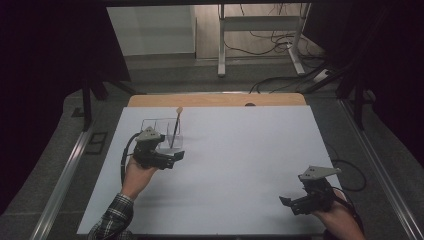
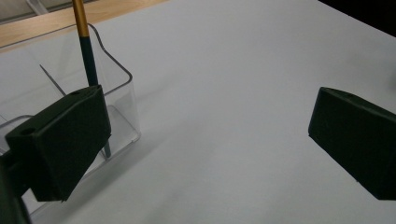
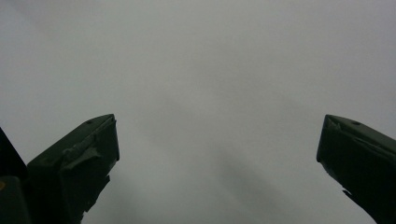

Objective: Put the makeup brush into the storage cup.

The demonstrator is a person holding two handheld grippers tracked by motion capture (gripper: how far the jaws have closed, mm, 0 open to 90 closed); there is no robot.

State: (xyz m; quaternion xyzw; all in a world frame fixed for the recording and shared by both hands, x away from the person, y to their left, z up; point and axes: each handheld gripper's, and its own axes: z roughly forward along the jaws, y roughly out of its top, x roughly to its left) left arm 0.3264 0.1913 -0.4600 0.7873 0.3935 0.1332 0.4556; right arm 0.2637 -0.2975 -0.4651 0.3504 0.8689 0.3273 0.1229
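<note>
Two grippers were out over the white table (image 1: 240, 165), and both stood with jaws spread wide and nothing between them. The landmark was the clear plastic organizer (image 1: 161, 131), sitting toward the far left part of the white surface. Inside it a paintbrush (image 1: 175, 127) stood tilted, dark lower shaft down in the right-hand compartment, golden upper shaft rising past the rim, pale tip at the top.

The left gripper (image 1: 172, 159) hovered just on the near side of the organizer, its jaws pointing to the right along the container's front. In the left gripper view, one black jaw overlapped the organizer (image 2: 122, 100) and the brush shaft (image 2: 88, 56) rose right behind it; whether jaw and container touched, I couldn't tell. The other jaw sat well off from the organizer over bare white table (image 2: 224, 93).

The right gripper (image 1: 291, 204) was well away from the organizer, down at the near right part of the table, held in the person's hand. In its own view the right gripper (image 3: 217, 163) looked at plain white surface between its parted jaws.
</note>
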